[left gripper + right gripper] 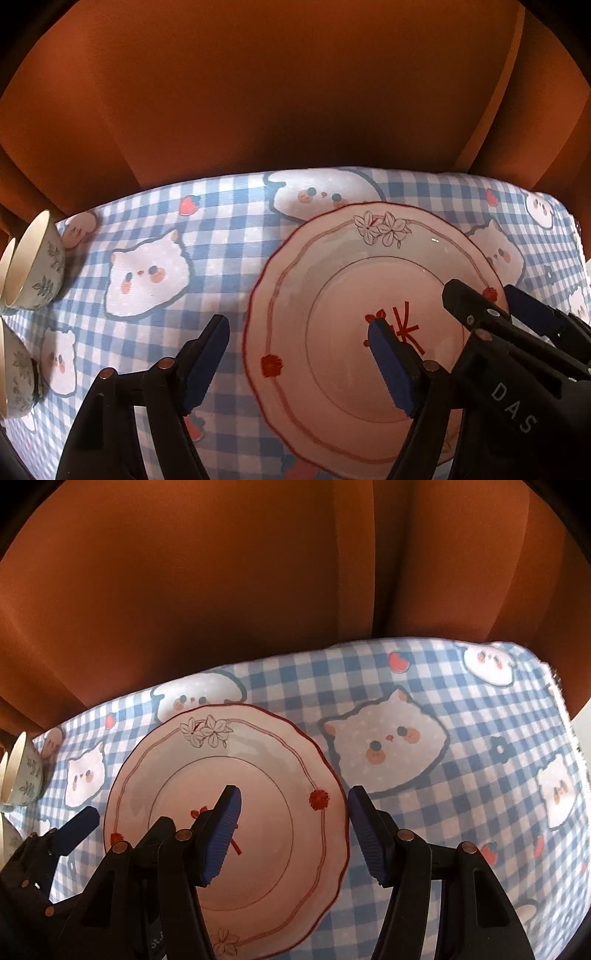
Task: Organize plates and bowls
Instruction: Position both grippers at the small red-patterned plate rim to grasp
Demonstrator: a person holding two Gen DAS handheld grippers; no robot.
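Note:
A pink plate (332, 280) with a scalloped red rim, flower prints and a red mark in its centre lies flat on the checked tablecloth. My left gripper (299, 350) hangs open over its left side, one pad over the cloth and the other over the plate's centre. My right gripper (295, 827) is open over the plate (258, 760), straddling its right rim. Neither pair of pads presses on the plate. In the left wrist view the right gripper (496, 301) shows at the plate's right edge. In the right wrist view one blue pad (79, 825) of the left gripper shows at lower left.
Two cream bowls with green leaf prints (37, 269) are nested on their sides at the table's left edge, and another bowl (16, 376) lies below them. The blue checked cloth (461, 812) with cat prints covers the table. An orange curtain (221, 590) hangs behind the far edge.

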